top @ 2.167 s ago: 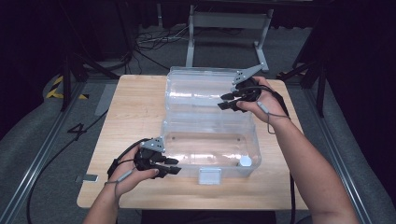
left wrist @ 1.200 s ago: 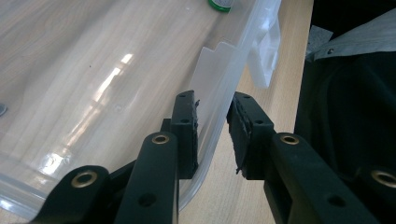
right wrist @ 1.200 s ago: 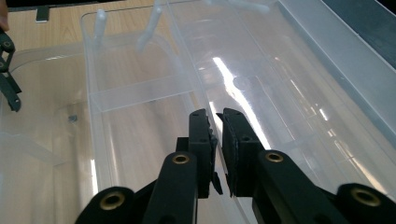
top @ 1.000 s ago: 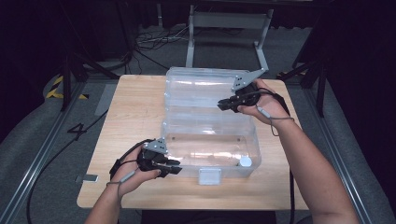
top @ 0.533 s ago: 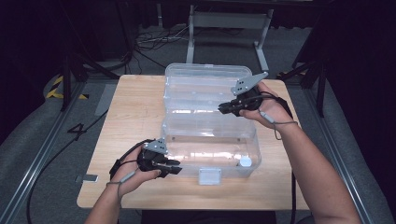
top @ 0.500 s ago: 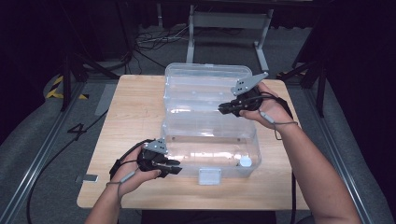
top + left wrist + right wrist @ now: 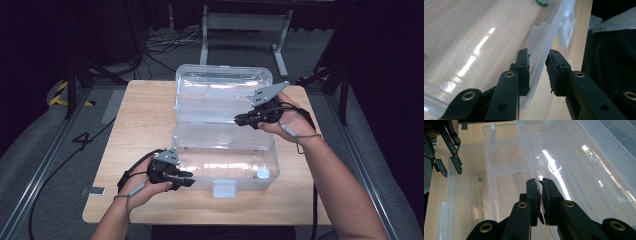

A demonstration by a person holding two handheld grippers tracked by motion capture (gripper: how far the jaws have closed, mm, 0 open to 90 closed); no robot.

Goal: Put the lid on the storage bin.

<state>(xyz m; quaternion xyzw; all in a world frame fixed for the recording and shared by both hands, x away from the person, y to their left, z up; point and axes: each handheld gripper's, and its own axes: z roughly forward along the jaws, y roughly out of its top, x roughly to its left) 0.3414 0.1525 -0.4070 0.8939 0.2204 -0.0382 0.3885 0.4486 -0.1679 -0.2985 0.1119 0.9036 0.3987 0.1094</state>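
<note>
Since the earliest picture the lid of the clear plastic box has swung up: it lay nearly flat toward the far side of the table, and now it stands tilted up in the upper middle of the high view, with the right gripper raised along with it. The left gripper sits much where it was, at the lower left of the box.

In the right gripper view the two black jaws are almost together, clamped on a thin clear edge of the lid at the lower middle of the frame. The left gripper appears there too, at the upper left, at the box's wall.

In the left gripper view the jaws stand apart on either side of the box's front wall, one inside and one outside. The inner pad seems to touch the plastic; whether the outer one does, I cannot tell.

The box sits at the middle of the table, its white latch at the front. A small white-capped thing lies inside at the lower right corner.
</note>
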